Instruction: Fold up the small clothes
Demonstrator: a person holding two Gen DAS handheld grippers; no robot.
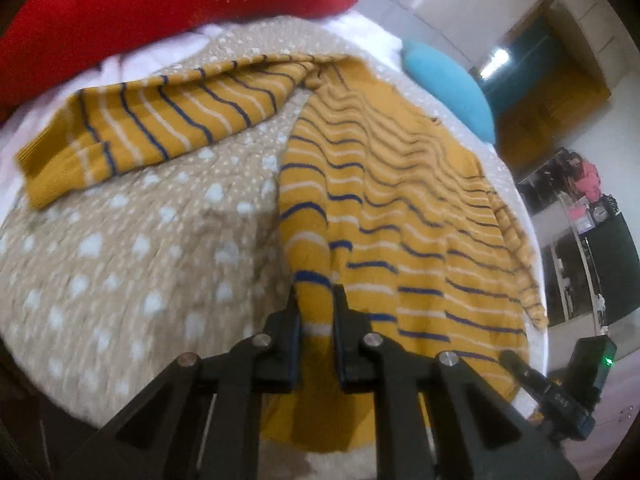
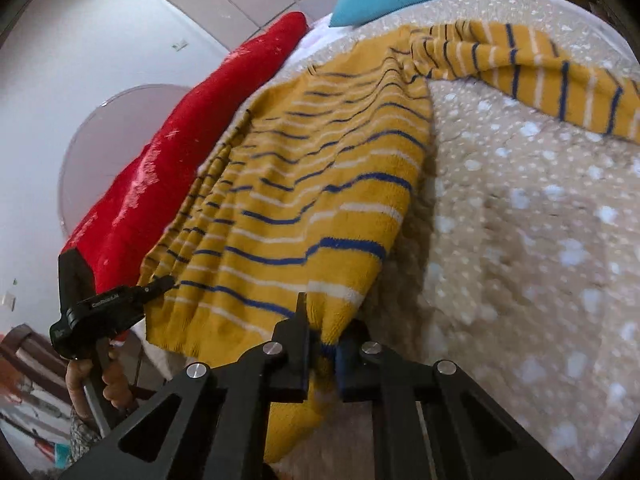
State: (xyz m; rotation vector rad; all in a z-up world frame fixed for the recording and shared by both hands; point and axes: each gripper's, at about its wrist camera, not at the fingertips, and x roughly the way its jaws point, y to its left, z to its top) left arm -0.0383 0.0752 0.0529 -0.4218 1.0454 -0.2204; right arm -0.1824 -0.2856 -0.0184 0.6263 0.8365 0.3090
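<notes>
On spotted blanket: striped sweater, long axis running away from both grippers toward red pillow. Left gripper and right gripper each clamp a hem corner; equally near.

Bare spotted blanket beside the sweater; red cushion bounds it behind.

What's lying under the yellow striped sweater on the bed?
The yellow striped sweater lies on a beige blanket with white spots, visible around it. Whatever is directly beneath the sweater's body is covered, so it cannot be seen.
</notes>
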